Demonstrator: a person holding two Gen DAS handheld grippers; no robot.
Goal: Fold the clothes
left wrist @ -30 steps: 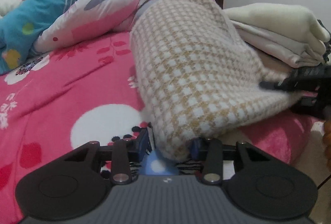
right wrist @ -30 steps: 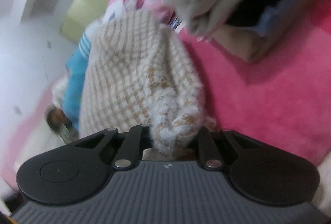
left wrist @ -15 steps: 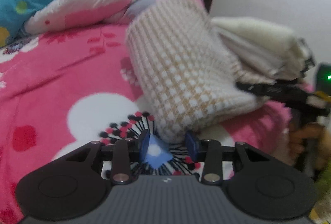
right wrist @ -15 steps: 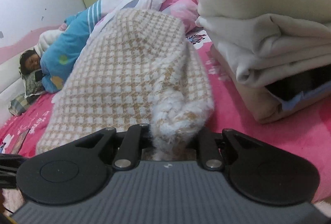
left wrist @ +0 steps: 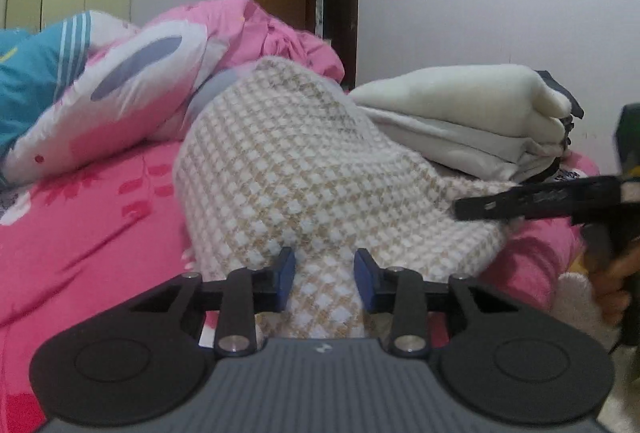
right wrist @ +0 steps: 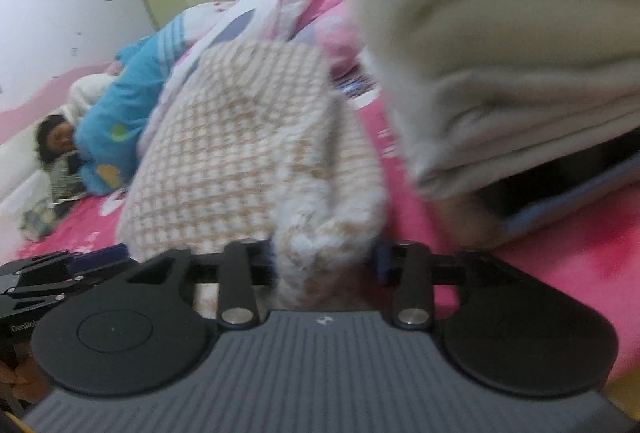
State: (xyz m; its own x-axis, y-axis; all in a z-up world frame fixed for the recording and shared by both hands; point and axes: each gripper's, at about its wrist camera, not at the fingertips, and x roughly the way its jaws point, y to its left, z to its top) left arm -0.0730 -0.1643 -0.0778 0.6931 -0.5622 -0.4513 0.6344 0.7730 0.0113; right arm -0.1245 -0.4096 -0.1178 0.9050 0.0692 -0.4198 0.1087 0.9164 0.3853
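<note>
From the left wrist, the left gripper (left wrist: 325, 269) pinches the near edge of one checked knit garment (left wrist: 288, 169) draped on the pink bed (left wrist: 80, 217) beside one stack of folded cream clothes (left wrist: 472, 113) — mid-fold, I judge. From the right wrist, the right gripper (right wrist: 325, 261) pinches its other bunched corner (right wrist: 320, 229) — next, both ends should carry over together.

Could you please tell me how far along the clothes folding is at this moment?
Done: a stack of folded cream clothes sits on the pink bedsheet. In hand: the checked tan-and-white garment is doubled over, with the left gripper and the right gripper each gripping a near corner. Left: setting it down flat, probably with the stack. No other loose clothing is clearly visible.
</note>
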